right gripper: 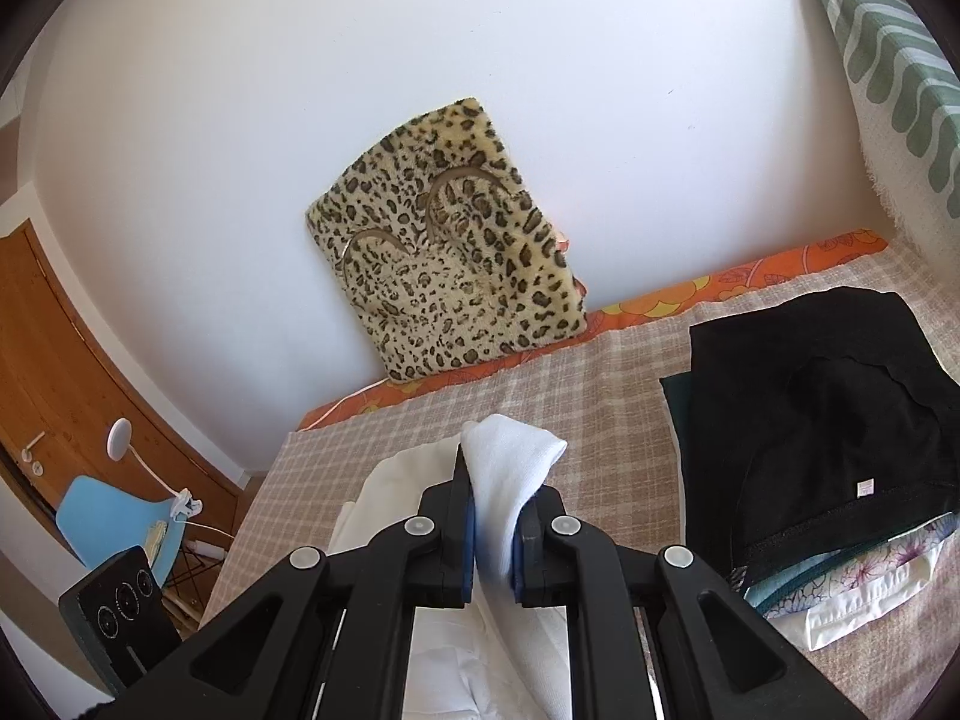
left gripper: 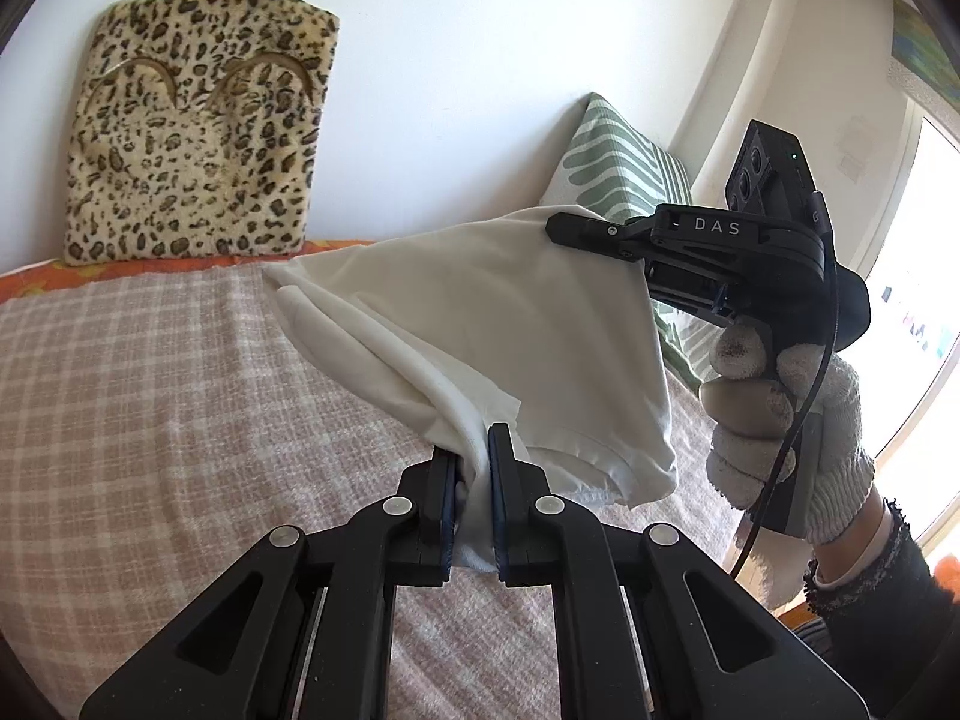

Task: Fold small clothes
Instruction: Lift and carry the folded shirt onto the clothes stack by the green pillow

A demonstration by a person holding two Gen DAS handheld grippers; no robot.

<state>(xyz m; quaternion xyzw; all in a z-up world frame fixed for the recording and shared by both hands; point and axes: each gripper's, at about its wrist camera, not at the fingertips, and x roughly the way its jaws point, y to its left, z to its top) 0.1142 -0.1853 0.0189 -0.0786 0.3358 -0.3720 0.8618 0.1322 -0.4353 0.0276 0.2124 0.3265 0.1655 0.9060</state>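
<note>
A small white garment (left gripper: 480,312) hangs in the air over the checked bed cover (left gripper: 180,390), stretched between both grippers. My left gripper (left gripper: 474,450) is shut on one bunched corner of it. In the left wrist view my right gripper (left gripper: 561,225), held by a gloved hand (left gripper: 780,408), pinches the far upper edge of the cloth. In the right wrist view my right gripper (right gripper: 495,498) is shut on a white fold of the garment (right gripper: 510,468), which sticks up between the pads; the rest of the cloth hangs below the jaws.
A leopard-print cushion (left gripper: 198,138) leans on the white wall, and a green-patterned pillow (left gripper: 618,168) stands at the right. A pile of dark and flowered clothes (right gripper: 828,420) lies on the bed to the right. A blue chair (right gripper: 114,528) and a wooden door (right gripper: 60,360) stand left of the bed.
</note>
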